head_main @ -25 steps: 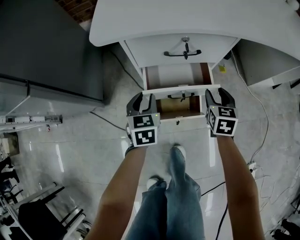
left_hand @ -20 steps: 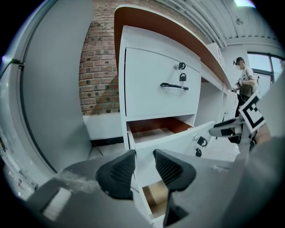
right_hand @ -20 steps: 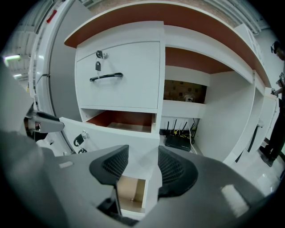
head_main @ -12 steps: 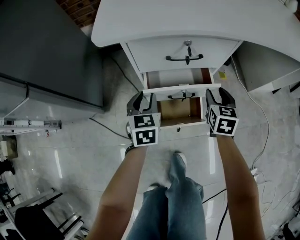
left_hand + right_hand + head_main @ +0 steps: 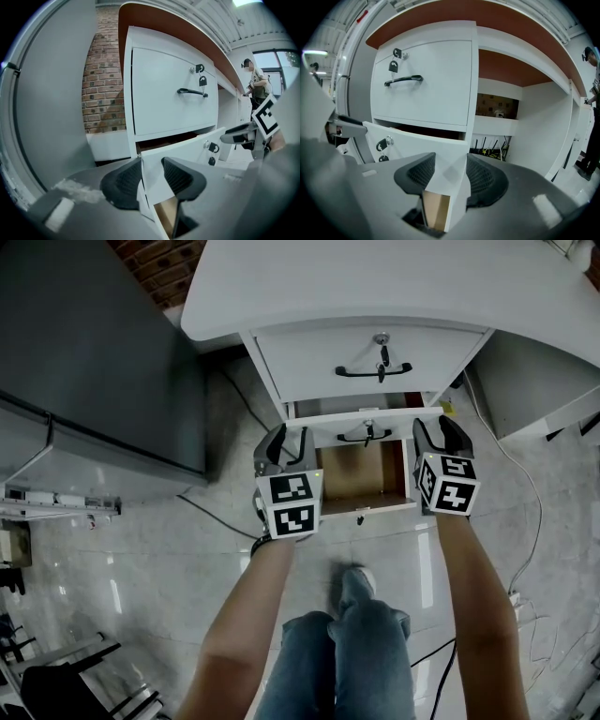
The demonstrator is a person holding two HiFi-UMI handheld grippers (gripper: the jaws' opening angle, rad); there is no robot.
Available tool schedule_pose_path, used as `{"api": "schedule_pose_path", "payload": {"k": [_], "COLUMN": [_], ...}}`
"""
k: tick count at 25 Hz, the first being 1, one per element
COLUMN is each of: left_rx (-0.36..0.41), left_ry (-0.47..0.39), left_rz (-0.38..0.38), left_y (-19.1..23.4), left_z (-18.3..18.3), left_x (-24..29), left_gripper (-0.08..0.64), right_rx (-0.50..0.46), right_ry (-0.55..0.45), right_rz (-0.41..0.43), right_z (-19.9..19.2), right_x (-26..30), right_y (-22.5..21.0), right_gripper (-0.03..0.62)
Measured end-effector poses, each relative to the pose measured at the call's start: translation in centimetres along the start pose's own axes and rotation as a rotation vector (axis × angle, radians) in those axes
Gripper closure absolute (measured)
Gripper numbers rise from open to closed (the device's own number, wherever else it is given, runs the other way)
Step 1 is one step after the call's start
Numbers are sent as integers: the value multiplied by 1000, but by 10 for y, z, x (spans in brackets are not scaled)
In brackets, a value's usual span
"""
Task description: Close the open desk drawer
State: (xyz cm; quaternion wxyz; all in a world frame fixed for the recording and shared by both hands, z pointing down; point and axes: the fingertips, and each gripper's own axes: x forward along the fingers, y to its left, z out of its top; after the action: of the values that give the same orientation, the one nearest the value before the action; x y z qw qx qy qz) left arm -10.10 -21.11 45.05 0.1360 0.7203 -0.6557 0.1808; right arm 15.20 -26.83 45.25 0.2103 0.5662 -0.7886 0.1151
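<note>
Moved: white desk drawer with black handle [image 5: 328, 431] has slid deeper into the white desk [image 5: 375, 277] and is nearly shut.
Left gripper [image 5: 286, 440]: jaws part-open, clamping the drawer's left end.
Right gripper [image 5: 440, 432]: jaws wider, clamping its right end.
Right gripper view only: cables [image 5: 490, 151] under desk.
Forearms [image 5: 246, 615]: outstretched, parallel.

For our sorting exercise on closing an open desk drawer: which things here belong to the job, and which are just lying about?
Job: middle drawer, left tongs, right tongs, both at its corners; bottom drawer, also open.
Lying about: grey cabinet, black floor cable, closed top drawer.
</note>
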Motion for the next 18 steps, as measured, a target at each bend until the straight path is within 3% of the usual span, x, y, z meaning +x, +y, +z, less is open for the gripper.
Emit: {"api": "schedule_pose_path", "payload": {"k": [7, 10, 18], "left_rx": [-22, -31, -42], "left_ry": [-99, -173, -368], "left_rz": [10, 14, -1], "left_y": [7, 10, 13], "left_z": [5, 7, 21], "left_x": [5, 6, 6], "left_gripper": [404, 396, 396], "right_rx": [-33, -25, 23], "right_ry": [-78, -140, -287], "right_rz": [-22, -31, -50], "right_z": [7, 9, 19], "right_x": [6, 7, 7], "right_y": [-3, -6, -6], "right_gripper": [362, 334, 337]}}
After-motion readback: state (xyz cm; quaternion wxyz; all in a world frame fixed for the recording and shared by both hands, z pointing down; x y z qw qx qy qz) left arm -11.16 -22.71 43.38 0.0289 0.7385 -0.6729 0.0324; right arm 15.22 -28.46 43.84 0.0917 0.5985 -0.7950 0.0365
